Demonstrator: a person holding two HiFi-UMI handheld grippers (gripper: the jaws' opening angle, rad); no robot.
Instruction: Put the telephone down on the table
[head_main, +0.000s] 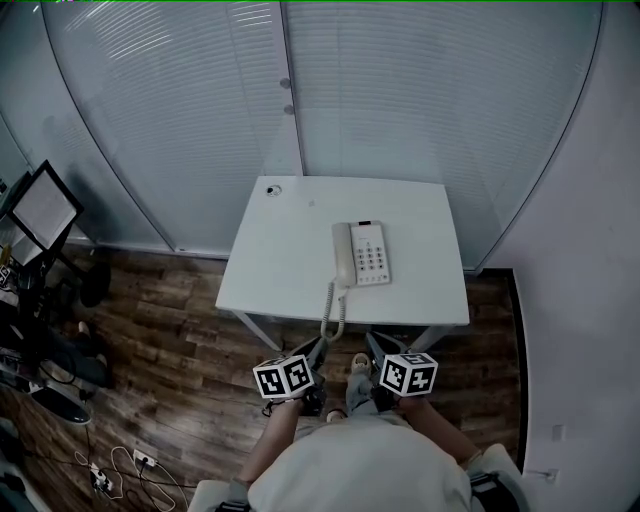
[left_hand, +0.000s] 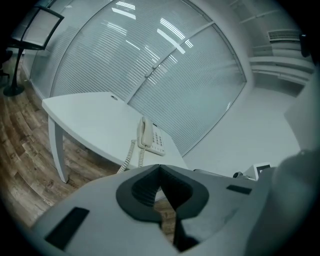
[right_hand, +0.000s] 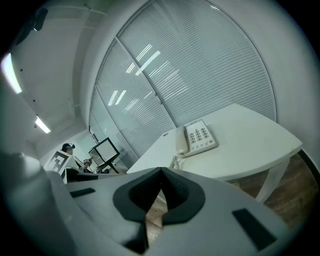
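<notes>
A cream telephone (head_main: 362, 254) lies flat on the white table (head_main: 290, 260), handset in its cradle on the left side. Its coiled cord (head_main: 333, 312) hangs over the near edge. Both grippers are held close to my body, short of the table's near edge and apart from the phone. My left gripper (head_main: 318, 349) and right gripper (head_main: 378, 346) are shut with nothing between the jaws. The left gripper view shows its shut jaws (left_hand: 160, 168) below the telephone (left_hand: 151, 136). In the right gripper view the jaws (right_hand: 161, 171) are likewise shut, the telephone (right_hand: 197, 138) ahead.
A glass wall with blinds stands behind the table. A small round fitting (head_main: 272, 189) sits at the table's far left corner. A monitor on a stand (head_main: 45, 210) and other equipment are at the left. A power strip with cables (head_main: 112, 468) lies on the wood floor.
</notes>
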